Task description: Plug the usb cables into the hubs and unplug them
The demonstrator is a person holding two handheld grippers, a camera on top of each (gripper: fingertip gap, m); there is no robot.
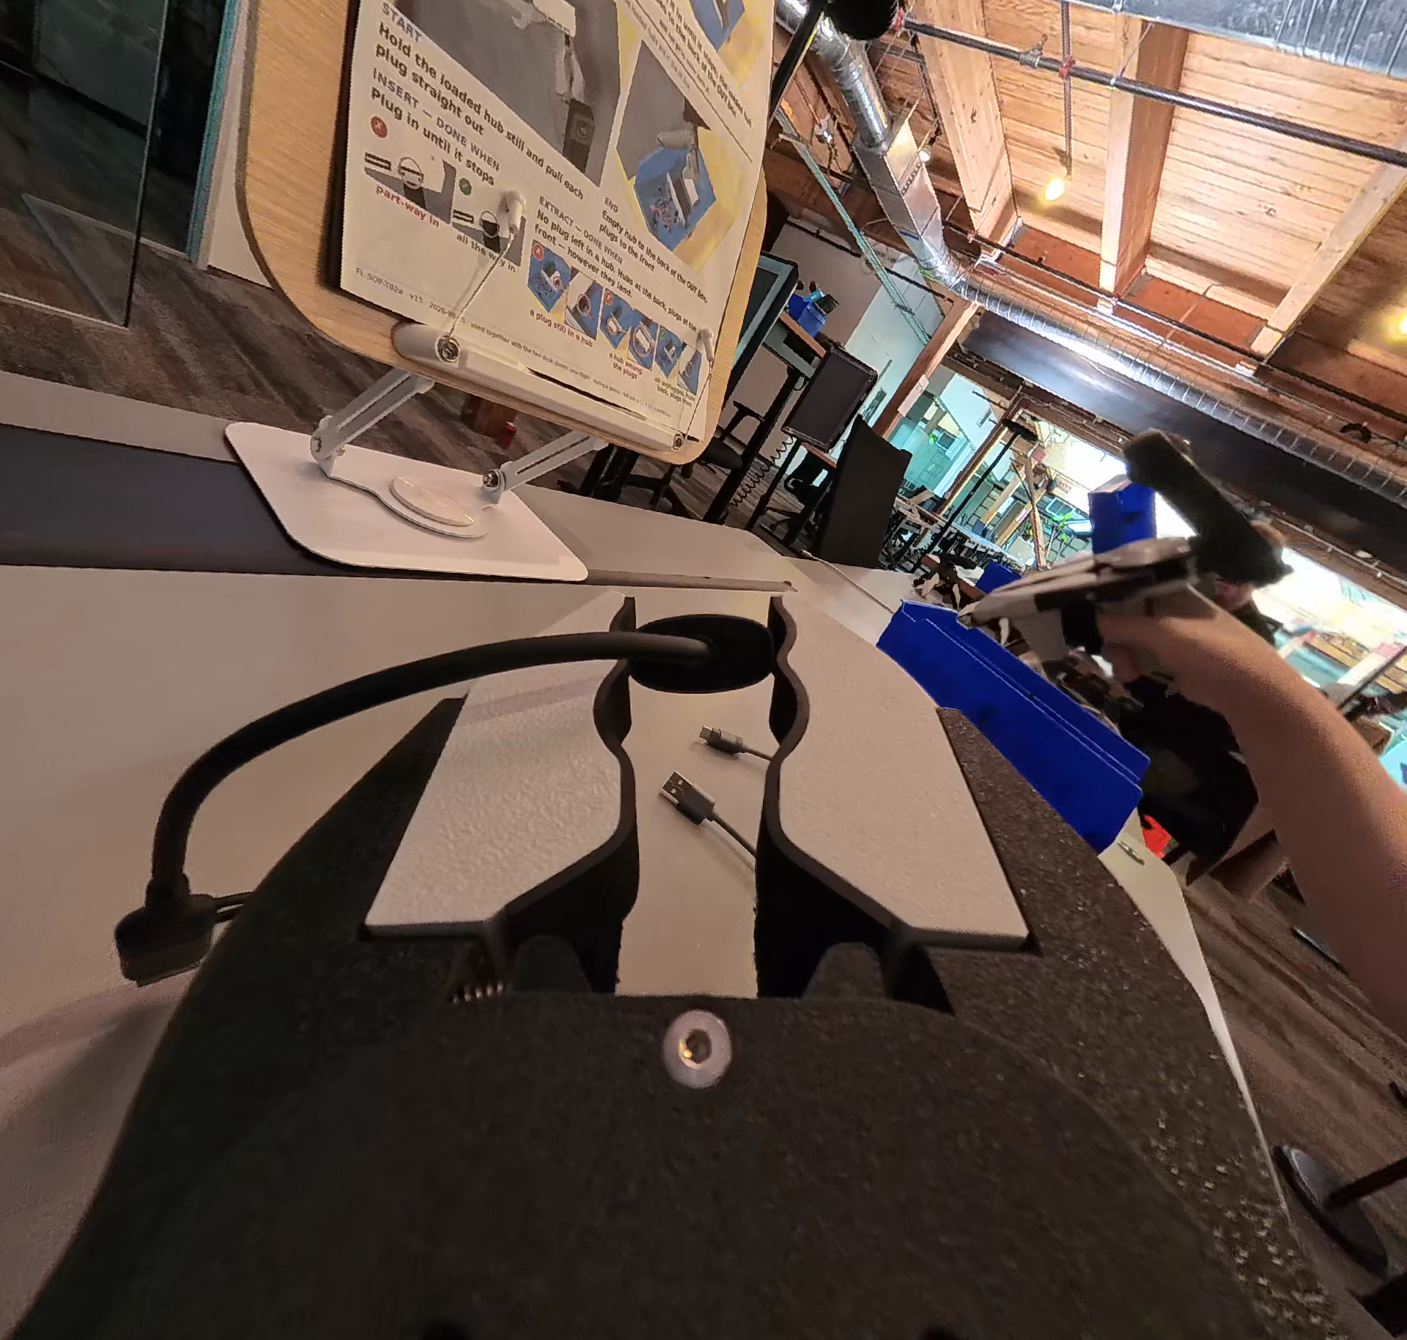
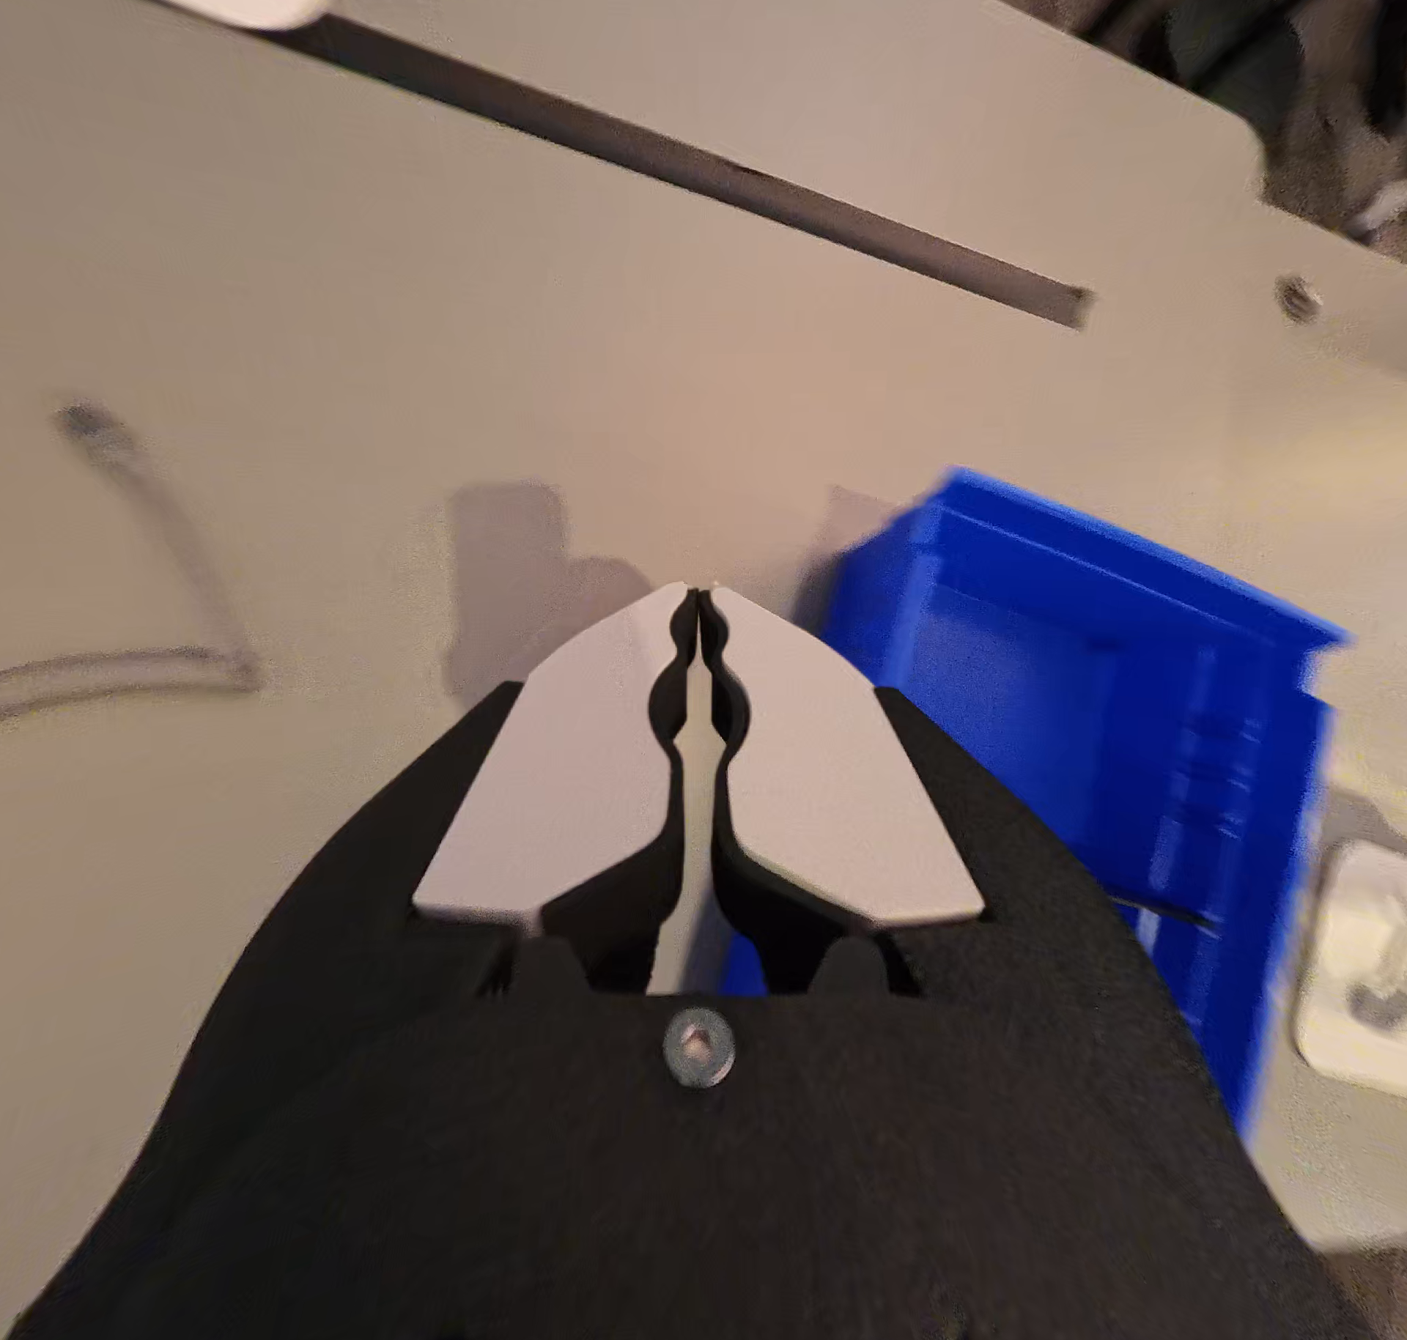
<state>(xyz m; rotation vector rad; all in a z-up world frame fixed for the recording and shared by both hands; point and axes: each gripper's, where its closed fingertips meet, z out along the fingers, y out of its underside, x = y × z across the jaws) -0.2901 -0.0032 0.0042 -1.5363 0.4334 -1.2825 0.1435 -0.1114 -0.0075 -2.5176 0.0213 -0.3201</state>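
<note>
Clearly the left gripper [image 1: 700,641] clamps the black hub [image 1: 704,653] at its jaws; the USB plug [image 1: 689,797] lies nearer on the surface, pointing far-left. Right gripper [image 2: 699,594], jaws closed and empty, hovers beside the blue bin [image 2: 1104,710].

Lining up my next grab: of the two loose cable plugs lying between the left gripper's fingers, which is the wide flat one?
The nearer plug: broad, flat metal shell. The farther plug is smaller and rounded.
</note>
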